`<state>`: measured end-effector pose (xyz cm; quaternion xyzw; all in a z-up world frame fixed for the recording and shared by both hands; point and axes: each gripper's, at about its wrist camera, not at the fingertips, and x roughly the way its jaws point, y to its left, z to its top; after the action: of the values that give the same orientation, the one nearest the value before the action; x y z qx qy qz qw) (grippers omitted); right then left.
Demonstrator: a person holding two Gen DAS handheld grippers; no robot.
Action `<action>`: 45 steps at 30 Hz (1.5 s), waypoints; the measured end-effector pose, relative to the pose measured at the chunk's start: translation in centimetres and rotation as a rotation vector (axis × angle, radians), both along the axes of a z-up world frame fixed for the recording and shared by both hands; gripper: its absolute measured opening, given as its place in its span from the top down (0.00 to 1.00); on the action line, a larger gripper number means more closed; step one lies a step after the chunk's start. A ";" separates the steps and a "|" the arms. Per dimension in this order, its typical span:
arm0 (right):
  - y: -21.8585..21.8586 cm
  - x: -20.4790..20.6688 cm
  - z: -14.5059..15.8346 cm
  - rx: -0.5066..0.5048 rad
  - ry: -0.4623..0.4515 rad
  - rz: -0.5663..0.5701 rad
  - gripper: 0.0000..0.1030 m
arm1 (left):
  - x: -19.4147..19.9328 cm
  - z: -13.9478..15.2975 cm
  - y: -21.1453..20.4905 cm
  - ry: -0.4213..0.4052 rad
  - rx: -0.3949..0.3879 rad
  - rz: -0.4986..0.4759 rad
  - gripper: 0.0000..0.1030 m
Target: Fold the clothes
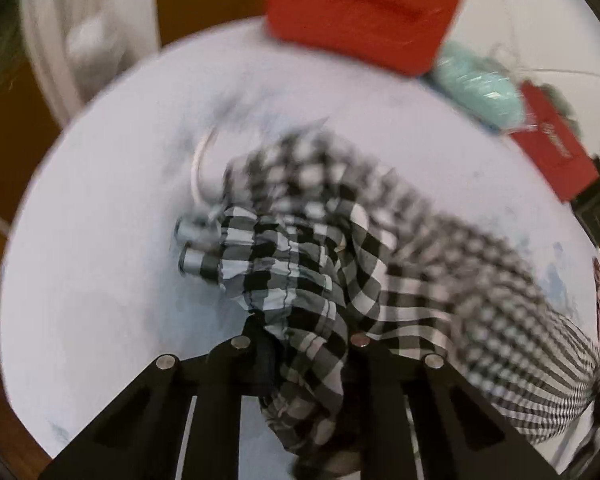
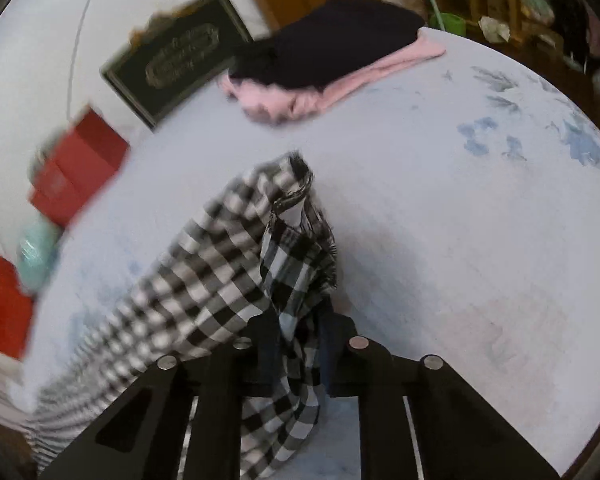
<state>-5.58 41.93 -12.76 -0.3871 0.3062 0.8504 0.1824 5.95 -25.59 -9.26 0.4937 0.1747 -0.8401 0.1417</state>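
Left hand-held gripper clamping bunched edge of checked cloth, jaws closed on fabric. Right hand-held gripper pinching other end of same checked cloth, jaws closed on it. Cloth stretching between both, hanging just above pale blue counter. Pink and black clothes lying stacked at far edge. Red box sitting near counter's rim.

Both wrist views look steeply down, close over the checked cloth.
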 end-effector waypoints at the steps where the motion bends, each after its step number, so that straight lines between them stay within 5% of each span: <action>1: -0.6 0.0 1.3 0.008 0.043 0.030 0.87 | -0.3 1.5 0.8 0.032 -0.018 -0.035 0.87; 5: -4.4 -0.6 6.5 0.013 0.209 0.216 0.88 | -1.4 6.4 6.6 0.137 -0.075 -0.248 0.86; 9: -10.9 -1.9 8.7 -0.011 0.235 0.490 0.88 | -2.1 6.2 14.3 0.135 -0.086 -0.505 0.86; 13: -17.2 -3.3 5.7 -0.089 0.103 0.698 0.80 | -2.3 1.6 21.2 0.006 -0.023 -0.718 0.68; 14: -18.3 -3.5 4.5 -0.108 0.057 0.722 0.72 | -2.2 0.3 22.5 -0.034 -0.014 -0.755 0.66; 17: -20.1 -3.6 1.4 -0.159 -0.058 0.758 0.70 | -1.9 -2.0 23.9 -0.099 0.009 -0.811 0.55; 20: -19.6 -3.1 1.4 -0.193 -0.063 0.746 0.65 | -1.6 -0.3 22.5 -0.086 0.049 -0.812 0.48; 21: -19.3 -2.9 2.0 -0.195 -0.051 0.745 0.58 | -1.5 0.9 21.7 -0.067 0.063 -0.808 0.46; 23: -18.8 -2.5 3.3 -0.205 -0.028 0.771 0.23 | -1.3 3.8 20.0 -0.003 0.076 -0.795 0.35; 24: -18.8 -2.3 3.8 -0.207 -0.018 0.788 0.20 | -1.1 4.9 19.4 0.026 0.070 -0.790 0.30; 29: -18.0 -1.6 6.3 -0.131 0.024 0.776 0.27 | -1.7 9.0 15.0 0.135 -0.005 -0.694 0.25; 33: -15.2 -2.1 6.2 -0.049 -0.033 0.637 0.44 | -3.4 5.4 12.0 0.043 -0.045 -0.560 0.28; 35: -14.1 -2.6 5.4 -0.037 -0.075 0.586 0.51 | -4.4 3.1 10.4 -0.009 -0.057 -0.486 0.54; 37: -13.6 -2.6 4.7 -0.037 -0.094 0.567 0.53 | -4.9 1.8 9.9 -0.018 0.015 -0.445 0.63; 41: -13.2 -2.6 3.6 -0.062 -0.121 0.567 0.53 | -6.4 0.0 12.2 -0.022 0.038 -0.478 0.72; 45: -13.3 -2.8 1.5 -0.097 -0.176 0.569 0.53 | -8.0 -1.8 18.2 -0.043 0.068 -0.626 0.75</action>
<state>-8.34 28.63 -11.30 -0.5378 0.2087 0.8149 -0.0561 -2.06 -7.34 -11.02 0.5458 0.0392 -0.8258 -0.1366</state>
